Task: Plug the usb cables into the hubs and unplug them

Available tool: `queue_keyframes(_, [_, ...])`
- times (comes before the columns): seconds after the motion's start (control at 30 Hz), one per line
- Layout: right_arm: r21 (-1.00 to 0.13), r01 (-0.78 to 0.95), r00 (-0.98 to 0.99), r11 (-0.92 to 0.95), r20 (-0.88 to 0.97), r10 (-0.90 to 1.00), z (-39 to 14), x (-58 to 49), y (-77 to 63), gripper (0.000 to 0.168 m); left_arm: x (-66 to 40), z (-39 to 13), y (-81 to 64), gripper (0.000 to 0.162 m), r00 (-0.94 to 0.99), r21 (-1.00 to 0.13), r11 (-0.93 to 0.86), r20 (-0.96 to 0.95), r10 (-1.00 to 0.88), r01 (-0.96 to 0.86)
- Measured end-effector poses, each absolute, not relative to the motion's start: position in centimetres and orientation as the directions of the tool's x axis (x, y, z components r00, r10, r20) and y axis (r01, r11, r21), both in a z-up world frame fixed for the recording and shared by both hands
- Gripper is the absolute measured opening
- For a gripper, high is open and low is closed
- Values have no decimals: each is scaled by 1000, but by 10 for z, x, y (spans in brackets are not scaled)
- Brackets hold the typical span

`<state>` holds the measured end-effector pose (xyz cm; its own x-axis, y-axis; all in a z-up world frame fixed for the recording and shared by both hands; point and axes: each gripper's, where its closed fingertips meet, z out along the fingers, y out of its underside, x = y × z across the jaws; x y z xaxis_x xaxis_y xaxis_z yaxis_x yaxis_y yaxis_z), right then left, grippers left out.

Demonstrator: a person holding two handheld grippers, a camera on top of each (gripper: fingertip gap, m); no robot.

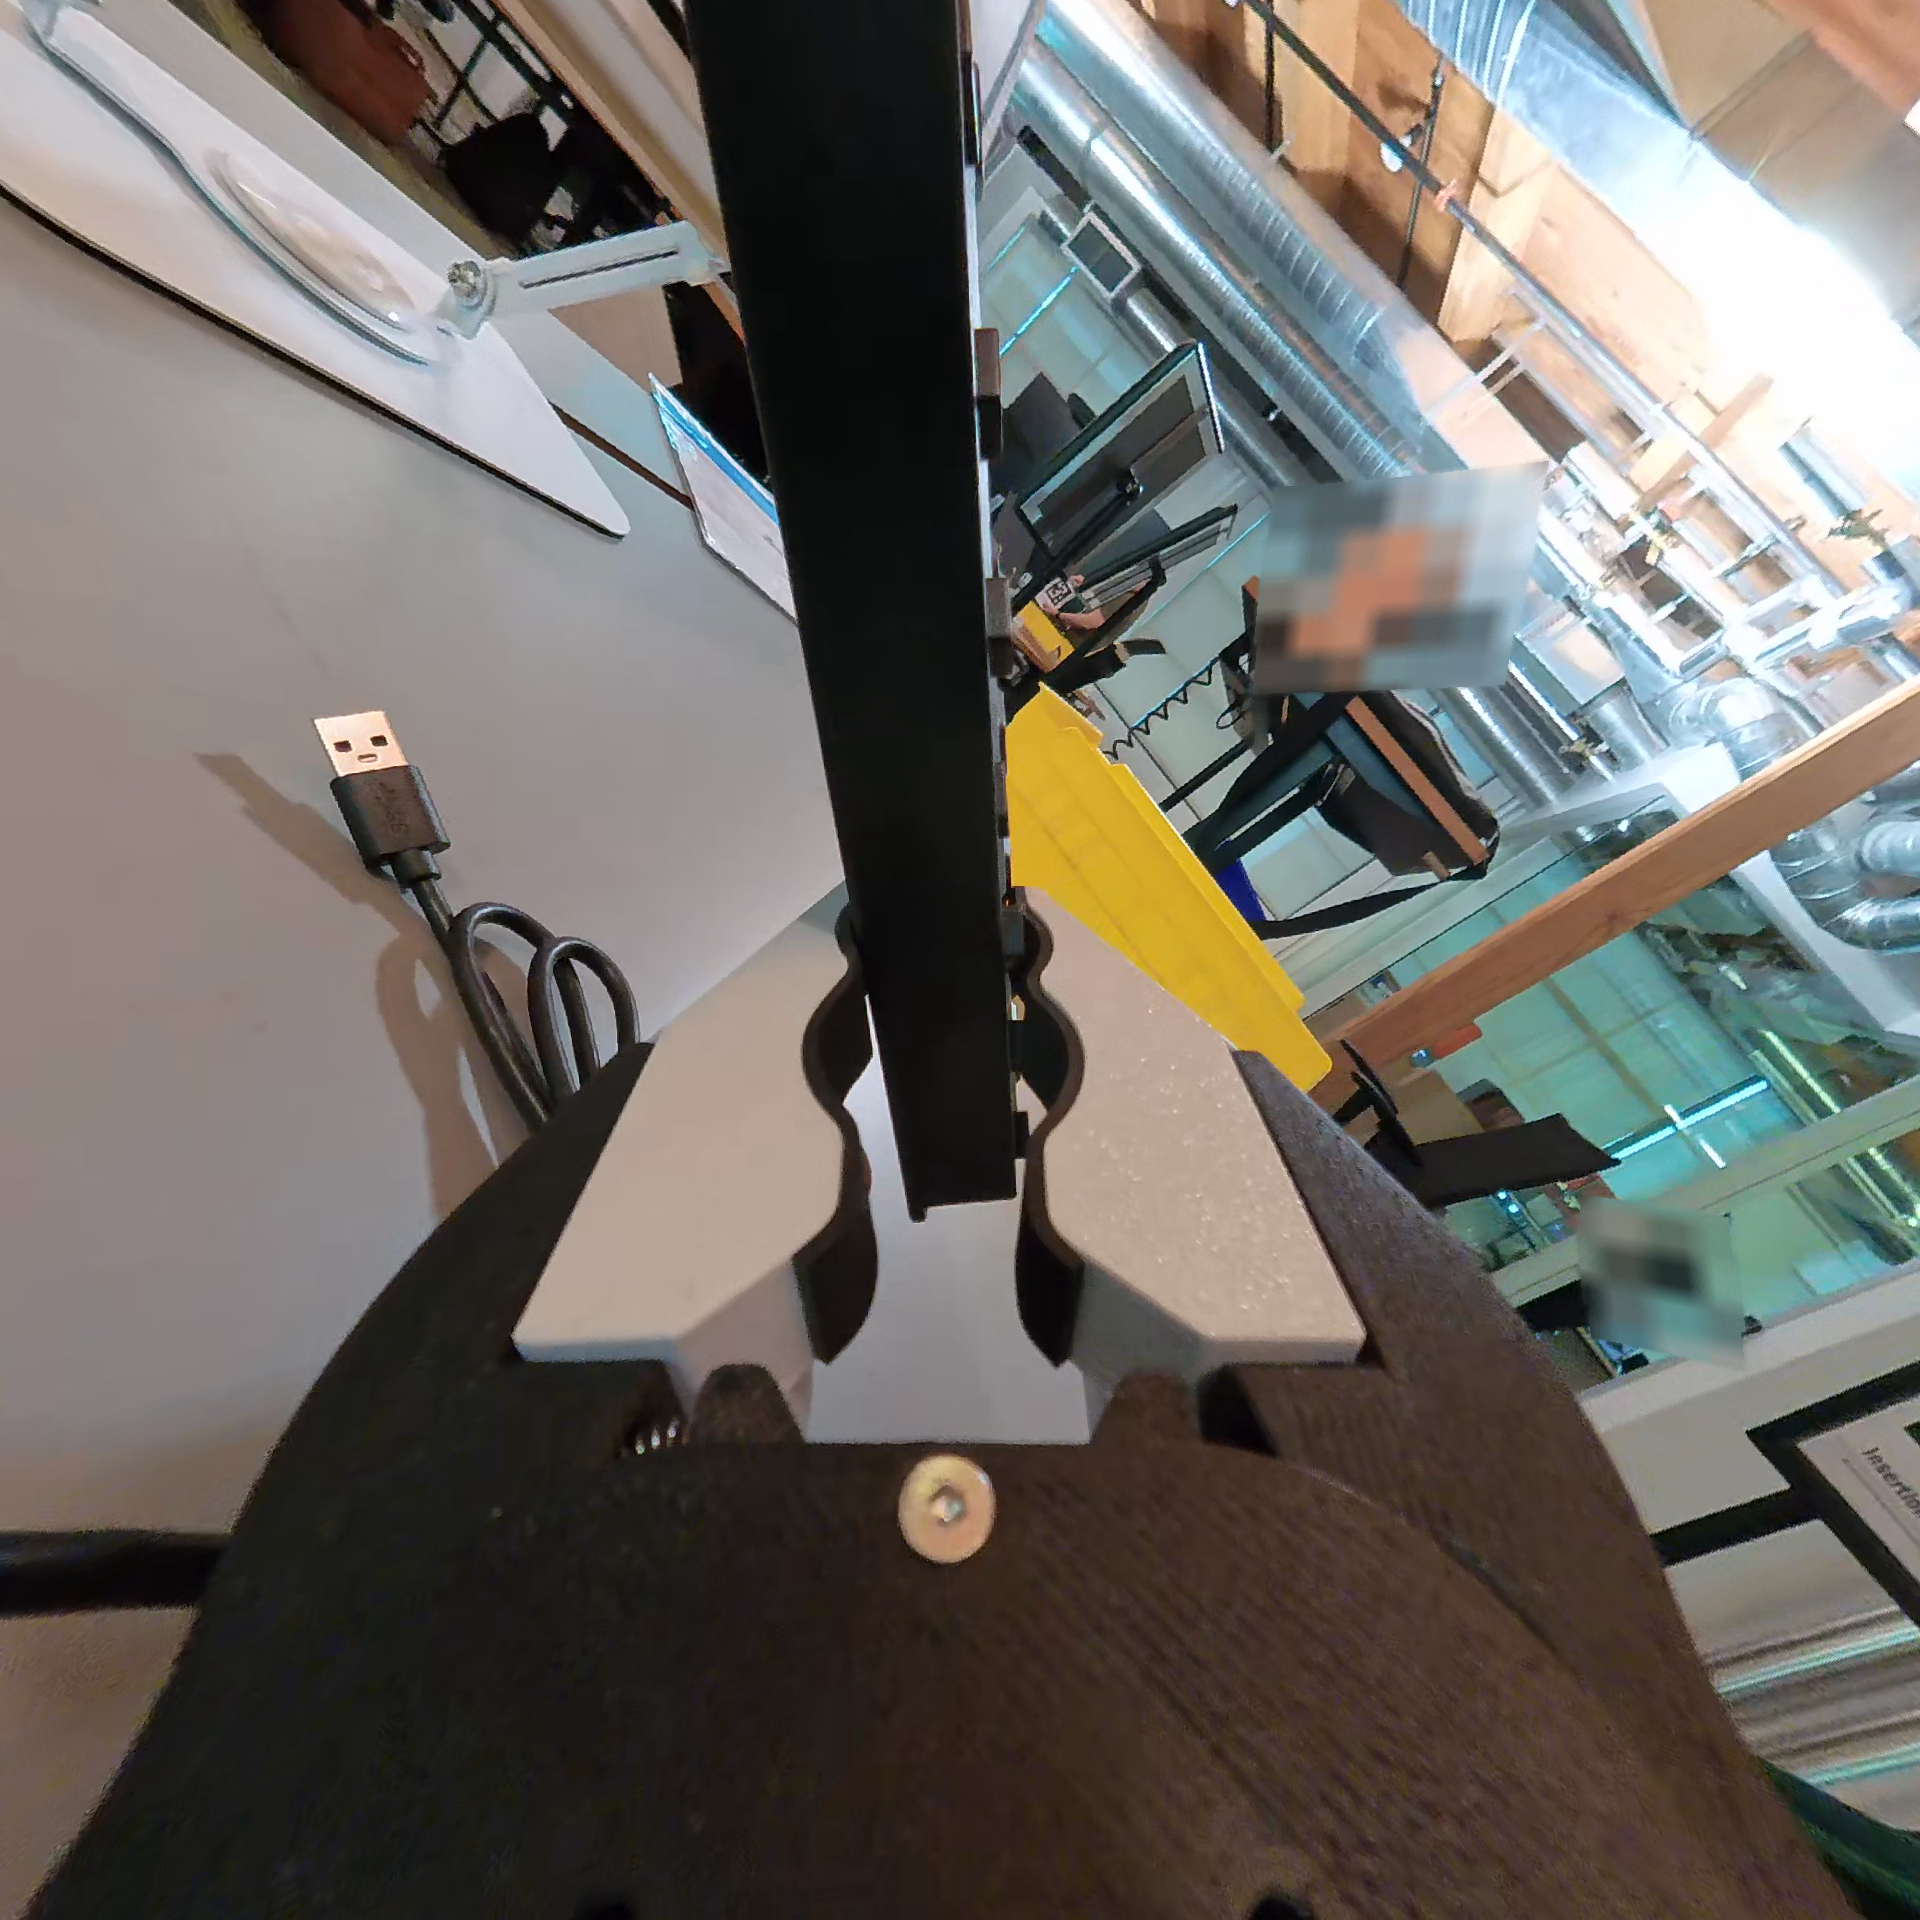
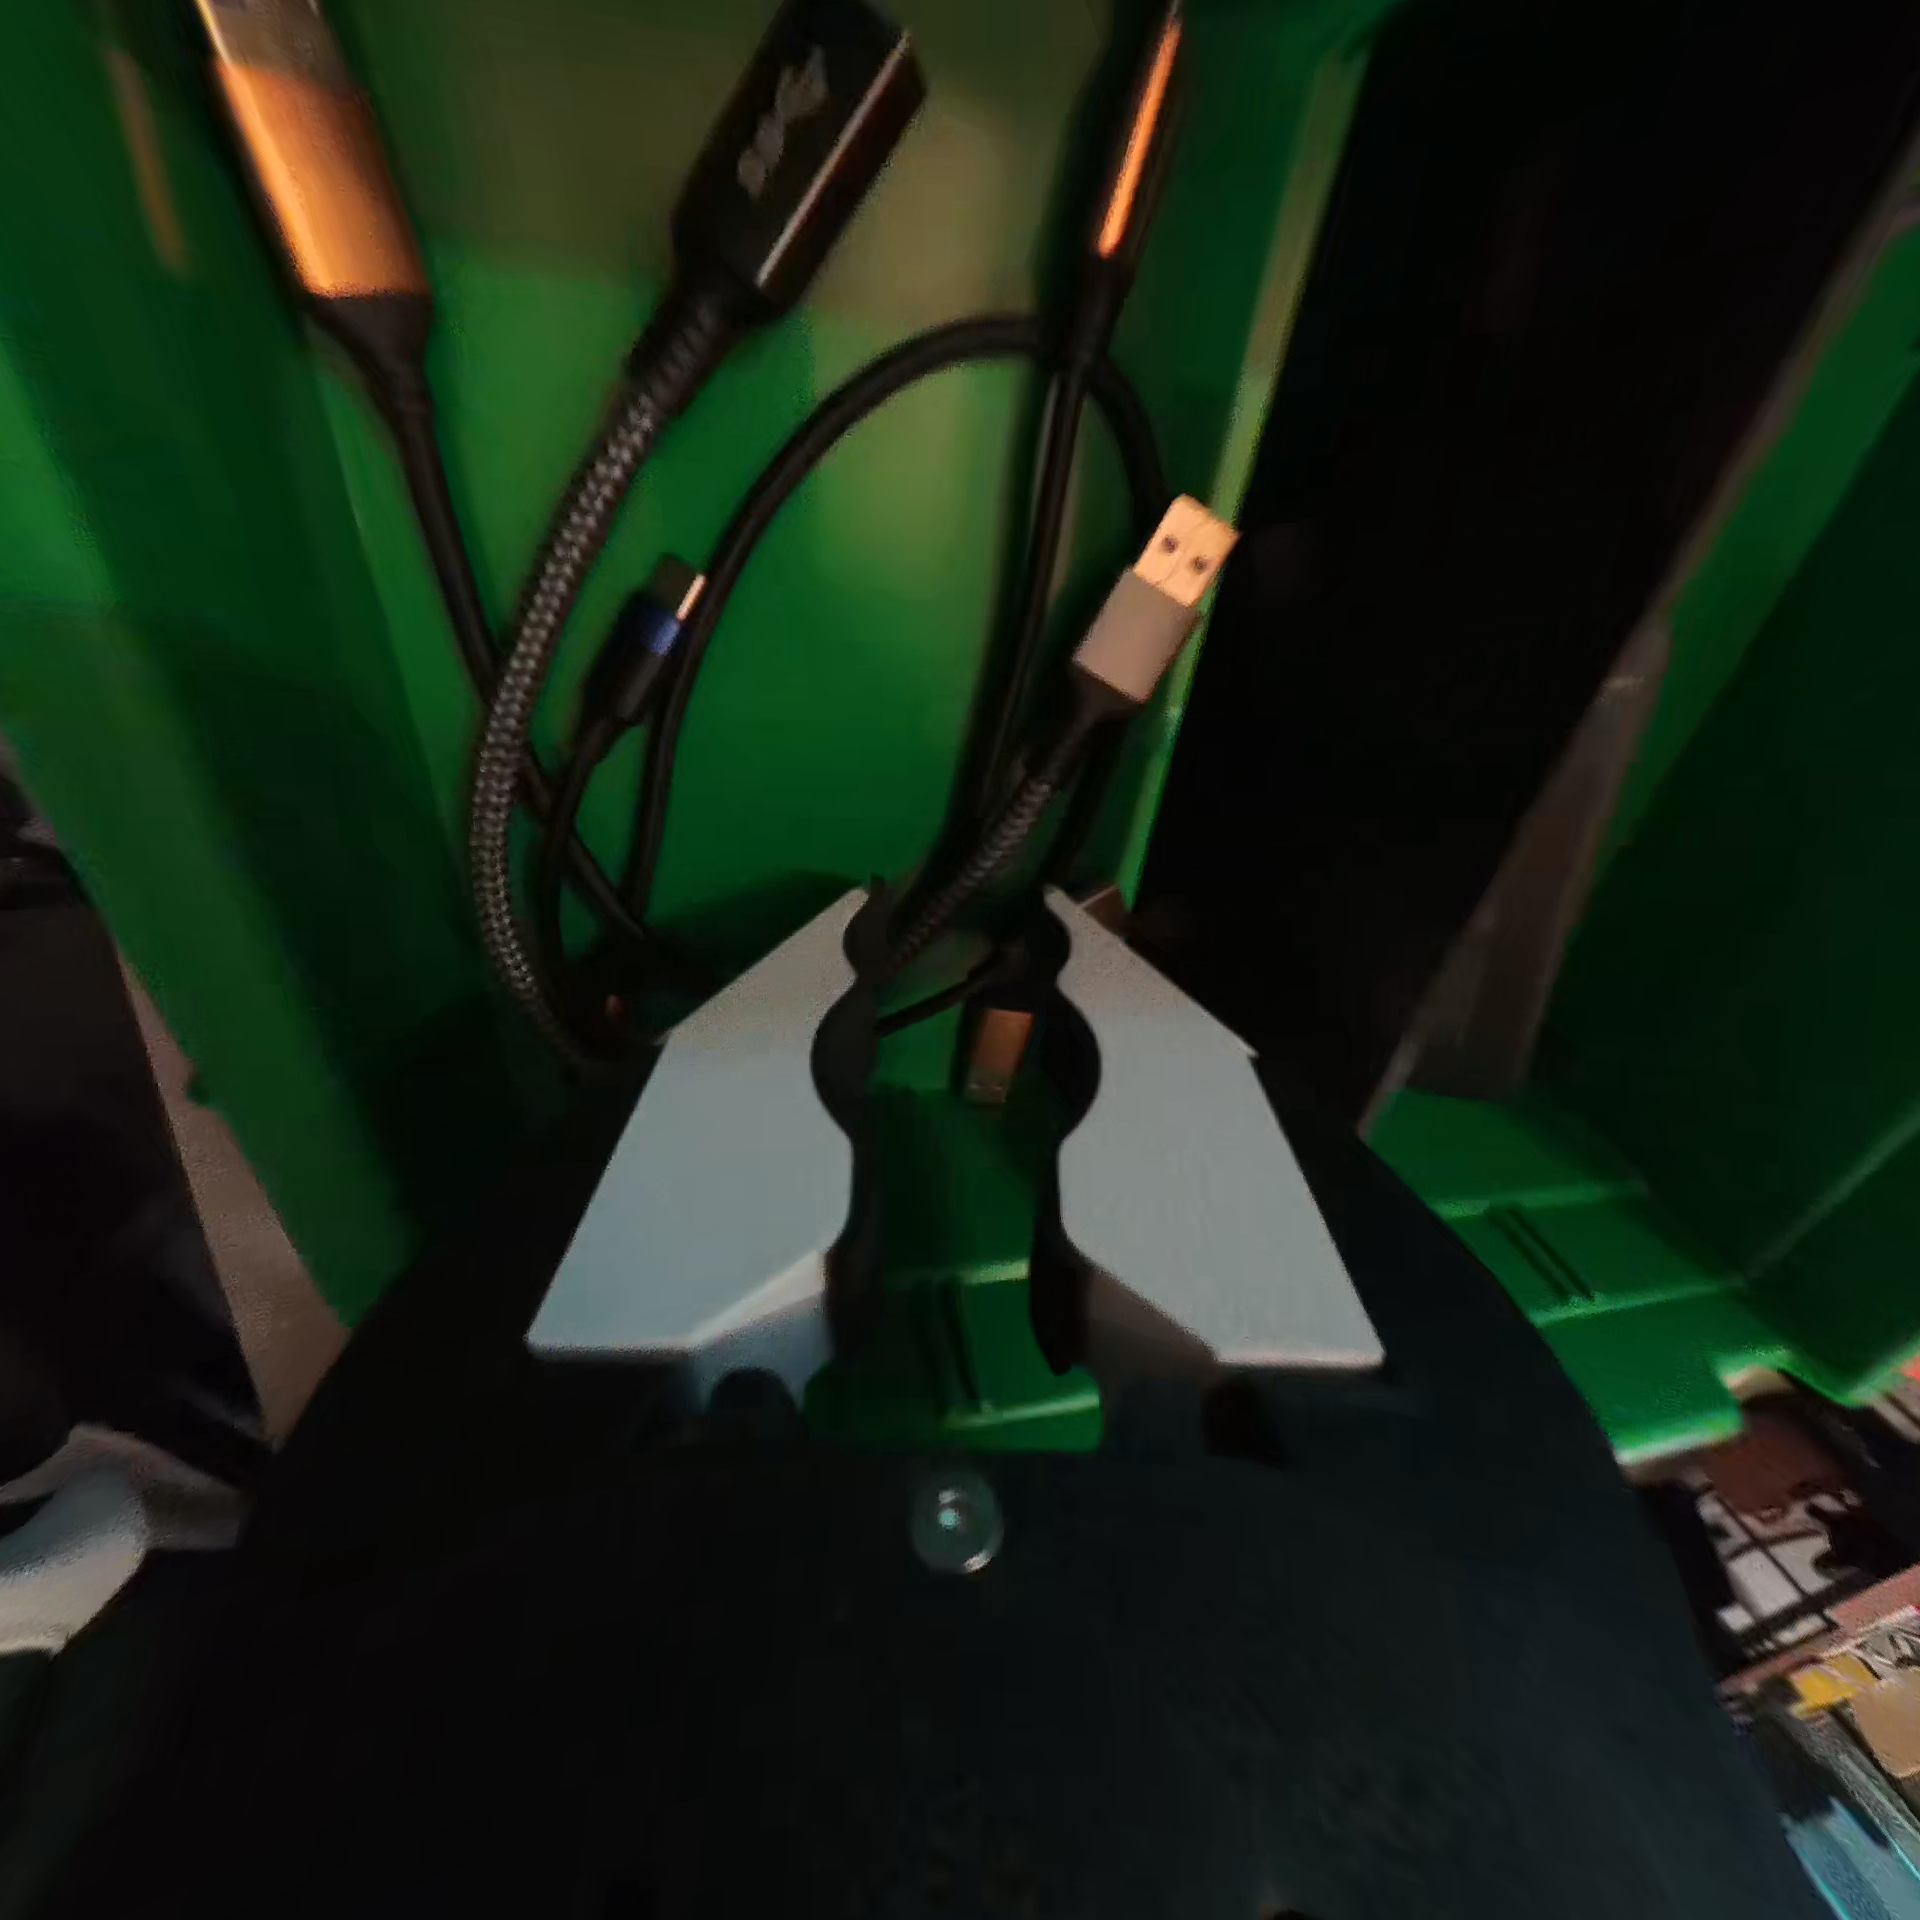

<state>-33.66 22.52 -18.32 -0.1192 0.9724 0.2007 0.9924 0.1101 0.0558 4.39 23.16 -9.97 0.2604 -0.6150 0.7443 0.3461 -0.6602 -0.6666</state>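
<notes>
My left gripper [image 1: 940, 997] is shut on a long black USB hub [image 1: 873, 540], clamping its near end. The hub sticks out ahead of the fingers, with its ports along the right edge. A black USB-A cable [image 1: 379, 800] lies coiled on the grey table to the left. My right gripper [image 2: 951, 935] is down inside a green bin [image 2: 821, 644], with its jaws a little apart. A braided cable with a grey USB-A plug [image 2: 1148, 613] runs between the fingertips, and an orange-sleeved plug [image 2: 997, 1044] shows in the gap. The picture is blurred and I cannot tell whether the fingers touch the cable.
More cables lie in the bin: an orange-sleeved connector [image 2: 322, 197], a dark braided connector [image 2: 800, 145] and a thin black loop. A second green bin [image 2: 1714, 1039] stands to the right. On the table are a white mat [image 1: 312, 343] and a yellow bin [image 1: 1132, 894] behind the hub.
</notes>
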Motion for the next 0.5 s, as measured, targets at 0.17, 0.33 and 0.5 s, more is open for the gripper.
queue_keyframes(0.17, [-138,987,-62,85,168,984,-156,-355,223,11,44,-100,231,21,280,-691,-644,722,-632,328])
queue_keyframes(0.33, [-446,880,-89,161,178,980,-75,-365,214,5,43,-102,234,21,279,-678,-653,734,-619,336])
queue_keyframes(0.5, [-778,576,-149,249,200,968,13,-337,195,5,41,-101,236,21,268,-662,-660,749,-606,355])
